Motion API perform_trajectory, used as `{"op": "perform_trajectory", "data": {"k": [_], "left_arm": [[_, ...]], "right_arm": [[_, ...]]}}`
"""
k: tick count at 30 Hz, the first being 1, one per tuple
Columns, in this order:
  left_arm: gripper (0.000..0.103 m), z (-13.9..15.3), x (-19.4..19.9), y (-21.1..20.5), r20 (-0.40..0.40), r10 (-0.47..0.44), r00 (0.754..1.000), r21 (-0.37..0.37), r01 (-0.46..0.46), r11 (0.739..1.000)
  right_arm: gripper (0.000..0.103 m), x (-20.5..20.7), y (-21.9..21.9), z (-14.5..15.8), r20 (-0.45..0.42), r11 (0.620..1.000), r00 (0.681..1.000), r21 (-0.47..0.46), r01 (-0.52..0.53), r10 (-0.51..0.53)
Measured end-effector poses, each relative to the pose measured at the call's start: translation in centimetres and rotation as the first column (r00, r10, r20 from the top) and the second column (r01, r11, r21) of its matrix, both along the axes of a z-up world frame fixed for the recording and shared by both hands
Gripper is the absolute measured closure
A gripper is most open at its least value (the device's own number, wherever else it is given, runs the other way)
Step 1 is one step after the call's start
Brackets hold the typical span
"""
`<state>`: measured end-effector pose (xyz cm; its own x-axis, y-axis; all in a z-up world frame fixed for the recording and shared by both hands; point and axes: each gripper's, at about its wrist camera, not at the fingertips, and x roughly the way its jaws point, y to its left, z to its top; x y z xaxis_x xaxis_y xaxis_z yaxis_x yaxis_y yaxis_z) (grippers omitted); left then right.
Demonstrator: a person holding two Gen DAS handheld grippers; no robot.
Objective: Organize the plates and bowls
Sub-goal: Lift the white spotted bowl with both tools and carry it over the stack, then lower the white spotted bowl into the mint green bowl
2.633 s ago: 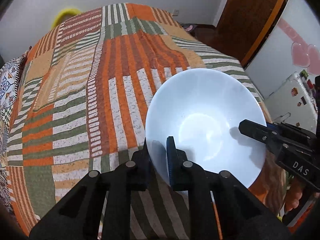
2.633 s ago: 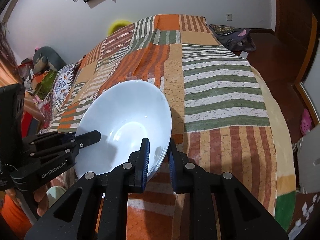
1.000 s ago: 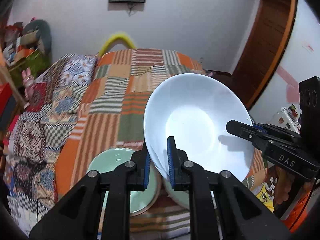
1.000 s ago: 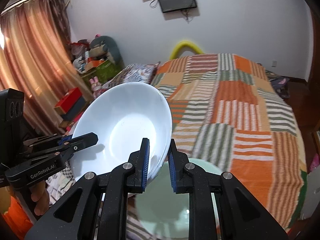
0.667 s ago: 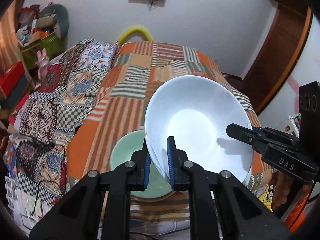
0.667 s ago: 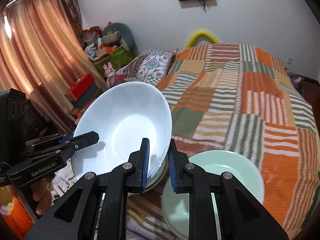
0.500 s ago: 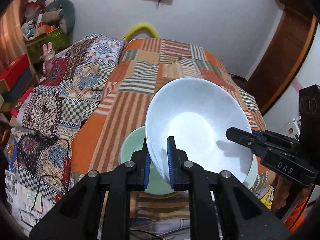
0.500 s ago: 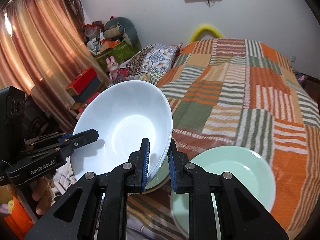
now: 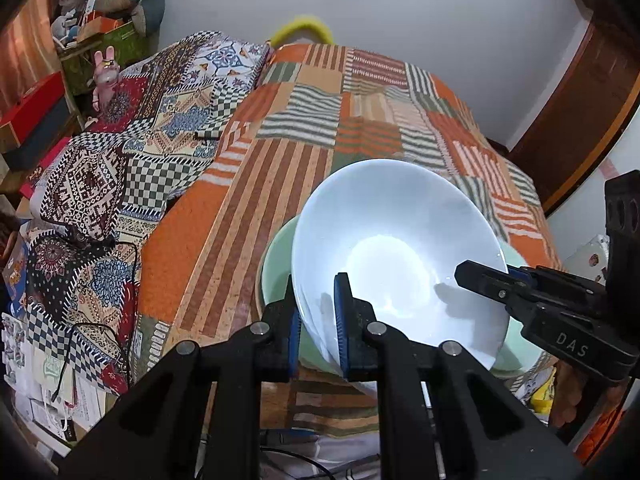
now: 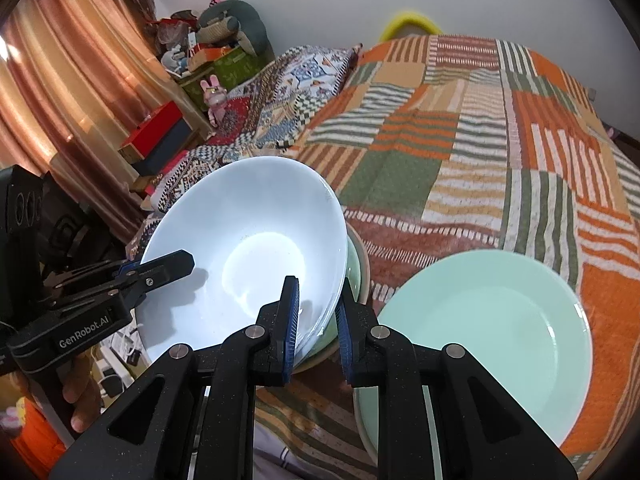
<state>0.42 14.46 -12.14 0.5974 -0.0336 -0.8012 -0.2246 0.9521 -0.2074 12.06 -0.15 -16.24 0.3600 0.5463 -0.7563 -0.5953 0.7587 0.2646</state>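
Observation:
A large white bowl (image 9: 396, 248) is held between both grippers above the near edge of the bed. My left gripper (image 9: 317, 314) is shut on its near-left rim. My right gripper (image 10: 318, 314) is shut on the opposite rim of the white bowl (image 10: 248, 248). The right gripper also shows in the left wrist view (image 9: 500, 286). Under the bowl lies a mint green dish (image 9: 276, 252), mostly hidden; its edge shows in the right wrist view (image 10: 356, 264). A mint green plate (image 10: 492, 336) lies on the bed just right of it.
The striped orange and green bedspread (image 9: 360, 120) stretches ahead. A patterned quilt (image 9: 120, 160) covers the left side. Boxes and toys (image 10: 208, 64) stand by the curtain (image 10: 60, 80). A wooden door (image 9: 580, 112) is at the right.
Both grippers carried the white bowl from over the bare bedspread back toward the bed's near edge, and lowered it over the mint green dish. The green plate came into view.

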Motion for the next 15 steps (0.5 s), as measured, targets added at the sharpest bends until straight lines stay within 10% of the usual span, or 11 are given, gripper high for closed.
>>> {"op": "perform_trajectory", "data": {"k": [15], "left_arm": [[0.089, -3.6, 1.3, 0.7, -0.071, 0.015, 0.997, -0.013, -0.016, 1.000]], "right_arm": [[0.087, 0.9, 0.9, -3.0, -0.068, 0.999, 0.997, -0.045, 0.018, -0.021]]}}
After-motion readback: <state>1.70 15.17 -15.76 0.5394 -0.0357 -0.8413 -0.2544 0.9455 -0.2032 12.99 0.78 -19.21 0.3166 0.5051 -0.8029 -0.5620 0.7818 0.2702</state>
